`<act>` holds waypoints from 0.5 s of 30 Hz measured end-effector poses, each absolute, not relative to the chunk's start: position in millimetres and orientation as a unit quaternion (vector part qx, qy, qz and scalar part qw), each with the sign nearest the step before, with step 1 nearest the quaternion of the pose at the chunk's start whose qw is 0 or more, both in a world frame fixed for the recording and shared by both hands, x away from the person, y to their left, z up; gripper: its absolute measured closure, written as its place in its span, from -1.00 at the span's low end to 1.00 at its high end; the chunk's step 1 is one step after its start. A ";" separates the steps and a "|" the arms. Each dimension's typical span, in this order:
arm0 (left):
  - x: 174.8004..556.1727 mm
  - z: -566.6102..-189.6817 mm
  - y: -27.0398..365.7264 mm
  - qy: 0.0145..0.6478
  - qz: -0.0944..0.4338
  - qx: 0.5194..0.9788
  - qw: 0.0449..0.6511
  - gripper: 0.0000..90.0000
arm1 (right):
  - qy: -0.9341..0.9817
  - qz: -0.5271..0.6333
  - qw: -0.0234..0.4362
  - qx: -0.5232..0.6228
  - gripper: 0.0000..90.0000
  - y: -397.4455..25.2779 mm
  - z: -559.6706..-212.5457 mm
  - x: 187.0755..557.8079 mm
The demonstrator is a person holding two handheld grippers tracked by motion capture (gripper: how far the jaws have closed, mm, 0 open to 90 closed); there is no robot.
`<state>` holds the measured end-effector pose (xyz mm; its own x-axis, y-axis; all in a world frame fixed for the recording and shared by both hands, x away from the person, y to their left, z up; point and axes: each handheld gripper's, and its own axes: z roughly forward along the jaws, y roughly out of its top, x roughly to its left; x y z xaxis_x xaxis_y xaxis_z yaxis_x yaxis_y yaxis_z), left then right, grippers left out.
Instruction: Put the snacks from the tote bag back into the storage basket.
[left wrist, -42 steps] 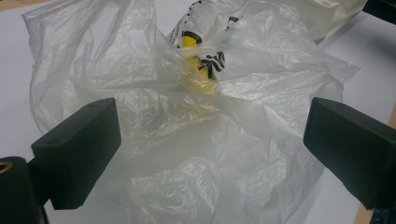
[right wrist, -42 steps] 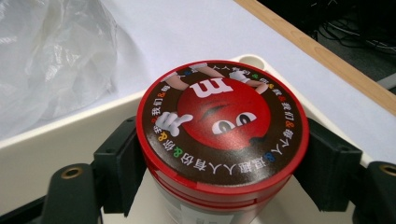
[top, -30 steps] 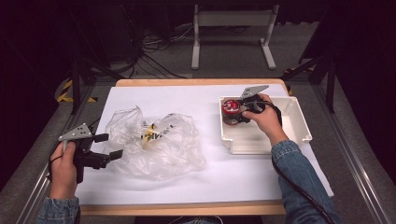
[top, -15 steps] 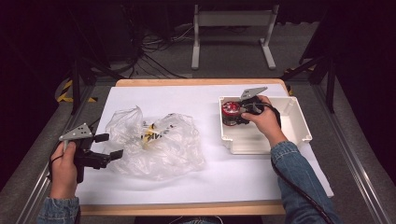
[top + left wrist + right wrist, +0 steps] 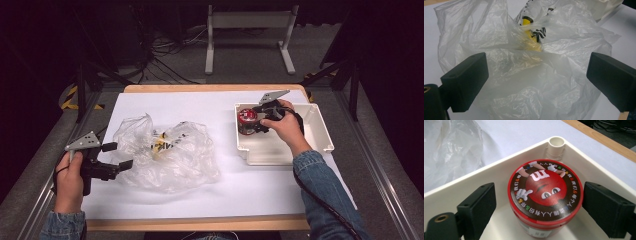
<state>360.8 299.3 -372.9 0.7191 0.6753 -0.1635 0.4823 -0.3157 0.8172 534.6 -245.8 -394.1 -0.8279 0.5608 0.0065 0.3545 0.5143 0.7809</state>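
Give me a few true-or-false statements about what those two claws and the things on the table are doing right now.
1. The red-lidded jar stands upright inside the white tray. True.
2. The right claw is clamped tight on the jar. False: its jaws are open on either side of the jar, with gaps showing.
3. The left claw is open, facing the crumpled plastic bag. True.
4. The plastic bag lies inside the tray. False: it lies on the white sheet, left of the tray.
5. Something yellow shows through the bag. True.
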 end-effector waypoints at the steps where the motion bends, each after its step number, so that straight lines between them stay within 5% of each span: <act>1: 361.0 -372.9 299.0 0.360 0.105 0.804 0.461 -0.90 | 0.861 0.416 0.126 0.265 -0.73 -247.0 -390.8 532.8; 15: 364.8 -372.9 292.3 0.342 0.091 0.813 0.462 -0.92 | 0.859 0.426 0.133 0.251 -0.72 -262.0 -341.3 486.0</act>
